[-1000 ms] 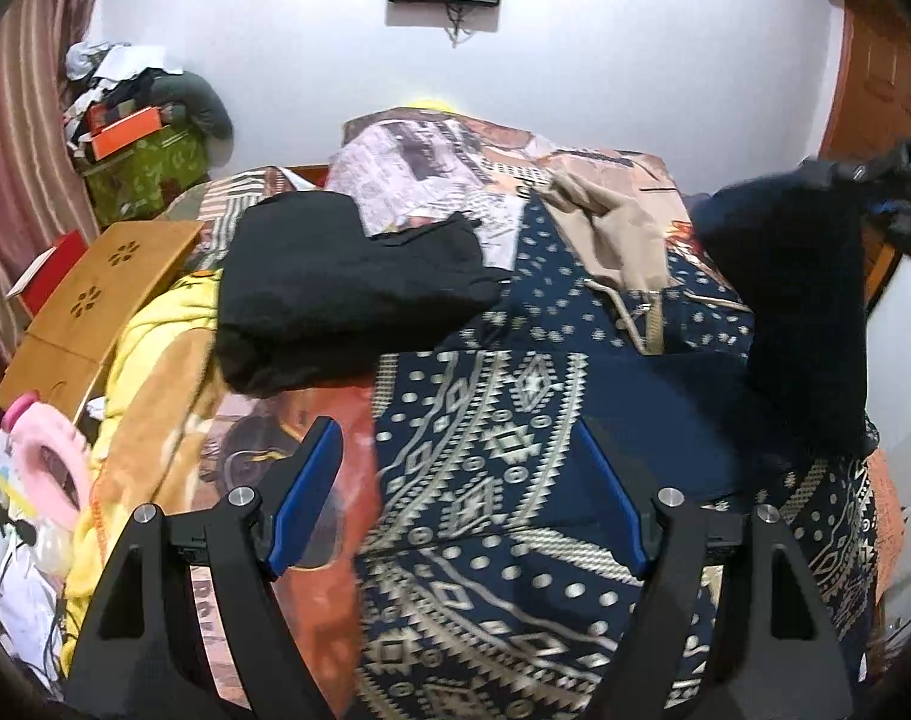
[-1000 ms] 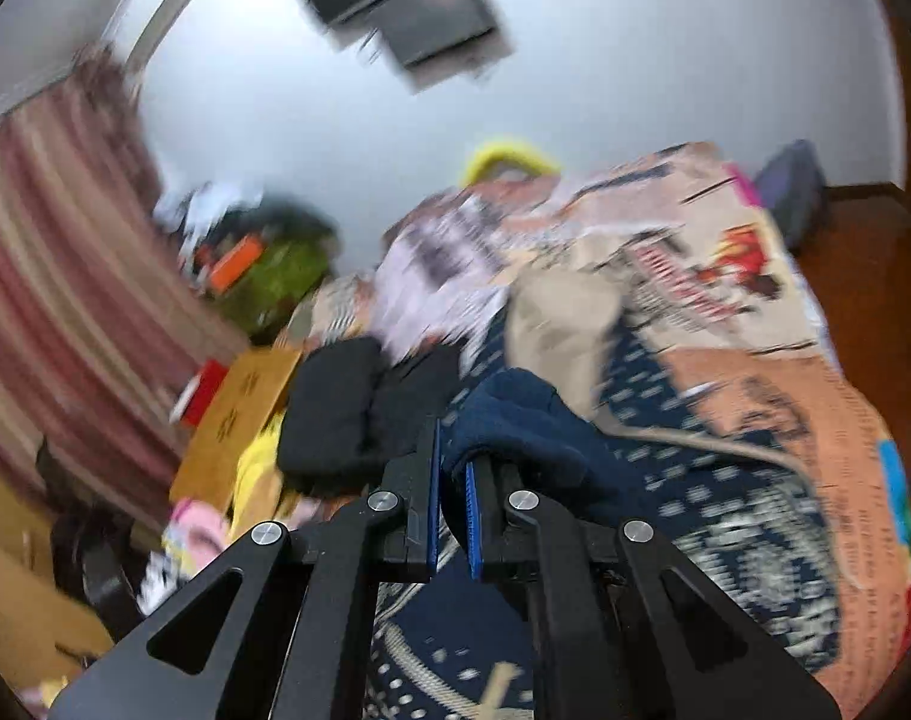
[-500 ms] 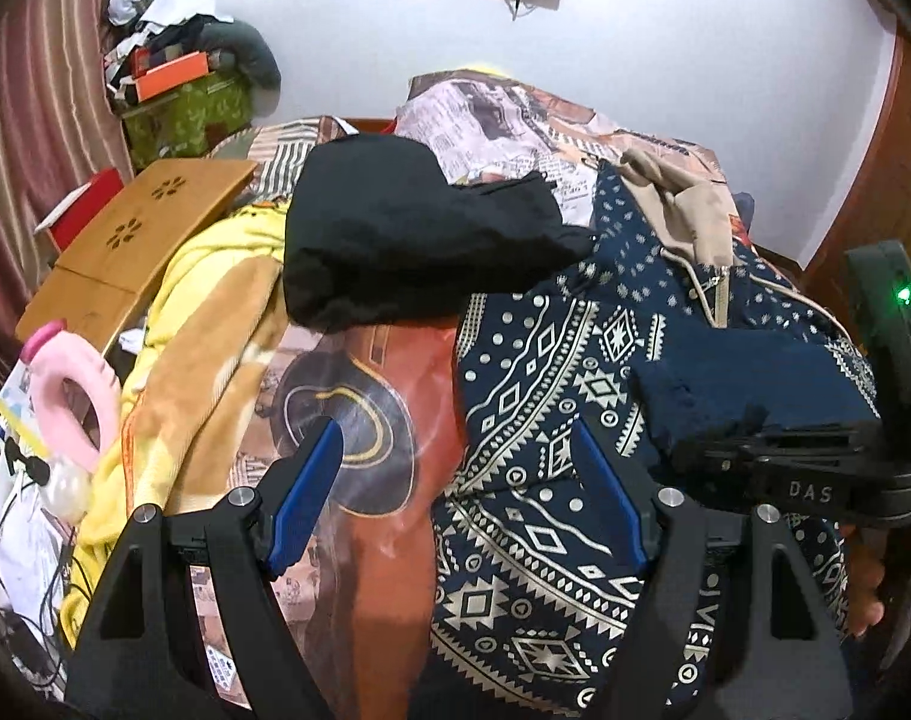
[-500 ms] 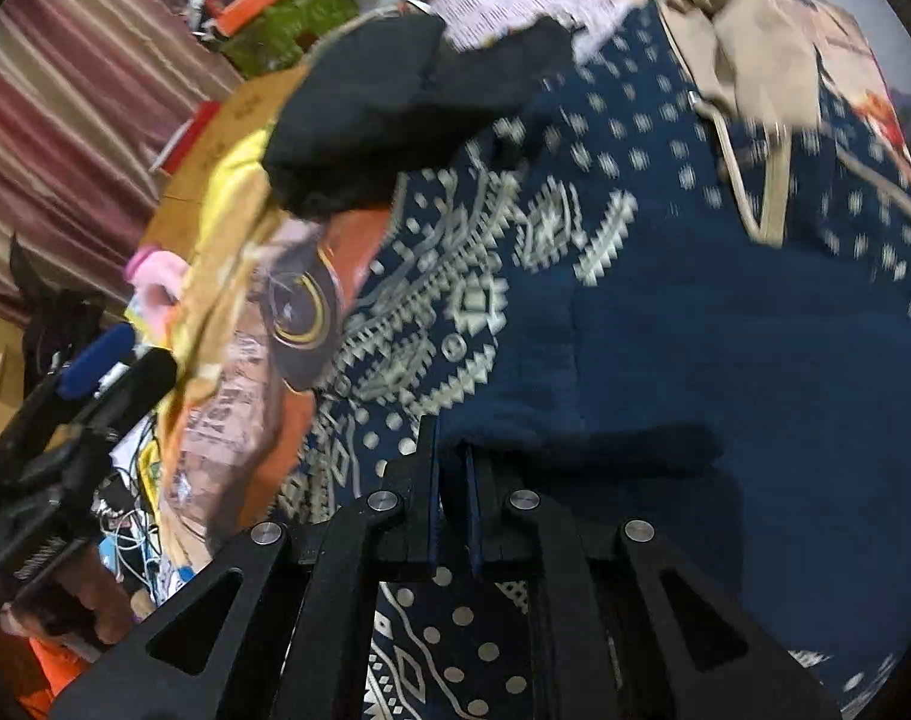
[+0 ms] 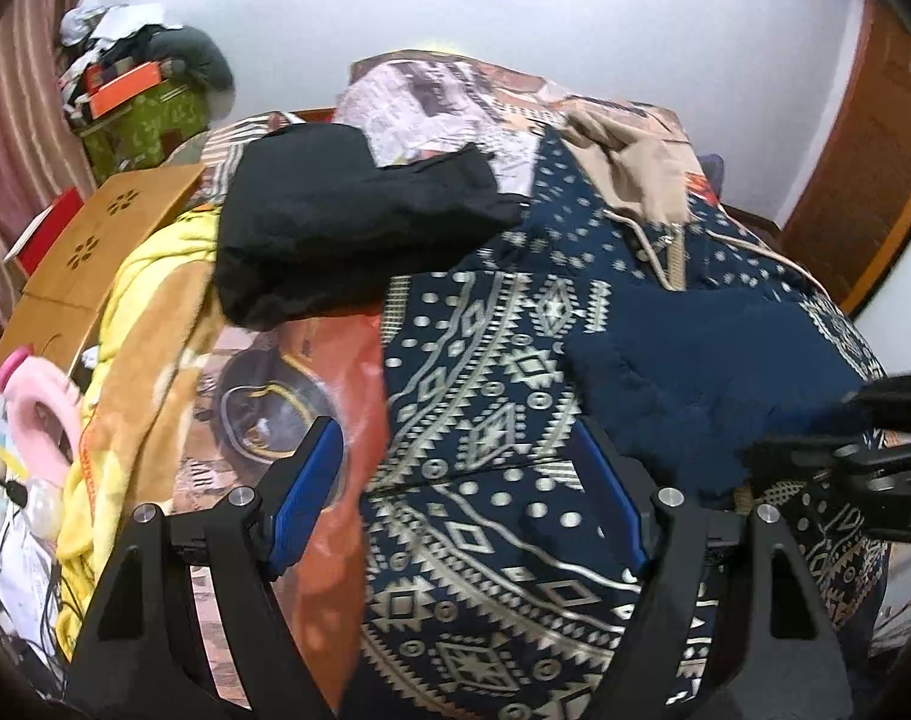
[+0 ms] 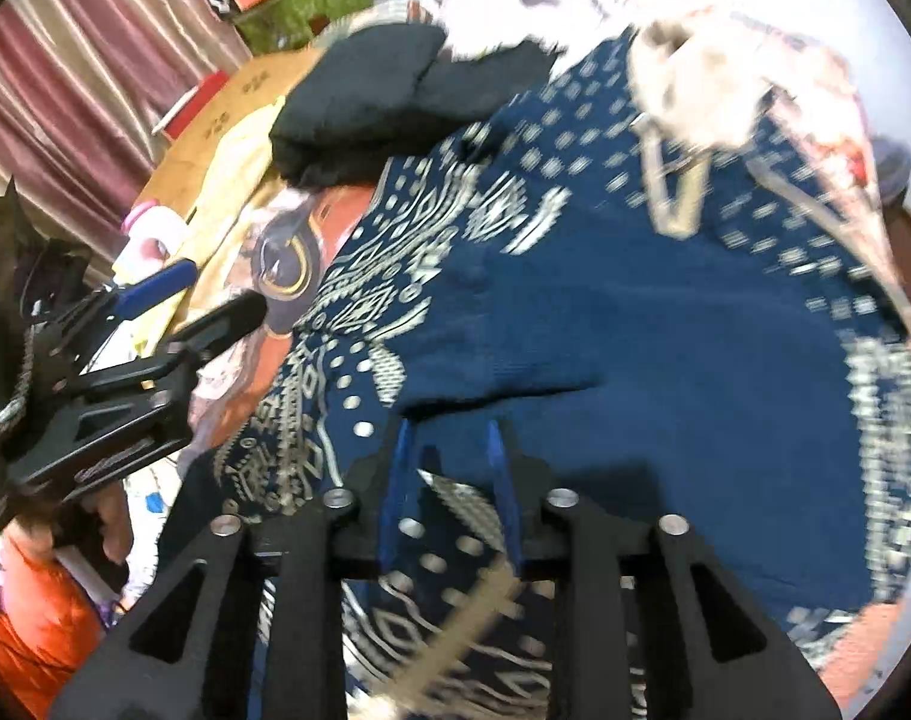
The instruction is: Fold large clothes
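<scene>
Both claws are over the bed, tilted down at the patterned navy bedspread (image 5: 485,420). My left gripper (image 5: 455,498) hangs with its blue pads wide apart and nothing between them, above the spot where the bedspread meets the orange printed sheet (image 5: 329,372). My right gripper (image 6: 449,456) is opening right now: its pads stand a little apart at the near edge of the plain navy garment (image 6: 635,330), and the hem lies just at the fingertips, no longer pinched as far as I can see. That garment lies folded flat on the bedspread, toward the right side of the bed in the left wrist view, and the right gripper shows there as a blurred black frame at its near right corner. Farther up the bed lies a black garment (image 5: 335,228), and beside it, near the far right, a beige hooded top (image 5: 629,174) with drawstrings. A yellow blanket (image 5: 137,312) is bunched along the bed's left side.
</scene>
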The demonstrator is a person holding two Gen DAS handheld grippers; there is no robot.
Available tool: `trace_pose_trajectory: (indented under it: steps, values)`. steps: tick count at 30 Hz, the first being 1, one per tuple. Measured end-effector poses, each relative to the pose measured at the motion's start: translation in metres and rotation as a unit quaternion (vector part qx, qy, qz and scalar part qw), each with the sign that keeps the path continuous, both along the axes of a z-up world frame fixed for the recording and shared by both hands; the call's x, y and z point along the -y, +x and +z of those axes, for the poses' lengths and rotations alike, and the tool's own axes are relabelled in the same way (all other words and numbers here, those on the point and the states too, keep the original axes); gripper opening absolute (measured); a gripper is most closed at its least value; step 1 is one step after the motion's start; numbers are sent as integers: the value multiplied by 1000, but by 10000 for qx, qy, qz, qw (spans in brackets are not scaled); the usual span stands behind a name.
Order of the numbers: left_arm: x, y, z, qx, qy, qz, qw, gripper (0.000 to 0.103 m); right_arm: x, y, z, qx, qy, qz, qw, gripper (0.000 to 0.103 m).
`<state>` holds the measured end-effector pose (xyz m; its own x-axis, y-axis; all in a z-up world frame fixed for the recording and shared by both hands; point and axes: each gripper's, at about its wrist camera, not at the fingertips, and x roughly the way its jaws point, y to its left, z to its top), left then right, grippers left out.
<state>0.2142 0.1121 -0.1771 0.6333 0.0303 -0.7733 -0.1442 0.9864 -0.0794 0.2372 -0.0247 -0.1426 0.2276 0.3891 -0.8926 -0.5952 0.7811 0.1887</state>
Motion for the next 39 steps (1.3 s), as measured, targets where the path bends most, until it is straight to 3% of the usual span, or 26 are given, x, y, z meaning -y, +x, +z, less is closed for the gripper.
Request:
trace_pose_trajectory:
  steps: [2,8,17,24,25,27,29,34,39]
  values:
    - [10,5,-2,-56,-8,-122,9999,77,17,-1,9,278,46,-176,9994,44]
    - [46,16,-7,-137,187,-481,9986,77,74,7,27,1006,-129,-1037,9894,44]
    - [92,32,-29,-260,819,-942,9918,76,156,22,26,1094,-39,-2406,9644,44]
    - [105,46,-51,-437,951,-1127,9881,39,193,27,13,769,171,-2968,9517,44]
    - [105,48,-49,-403,932,-1126,9884,35,195,28,11,733,179,-3007,9507,44]
    - [102,53,-41,-316,864,-1086,9898,18,198,27,10,728,157,-3034,9499,44]
    - [97,58,-28,-144,732,-1030,9919,12,199,27,12,793,88,-3020,9500,44]
    - [78,66,21,498,569,-835,9936,10,195,27,18,997,46,-2898,9519,44]
    - [57,63,59,1056,558,-643,9908,10,183,30,8,899,-29,-2744,9574,44]
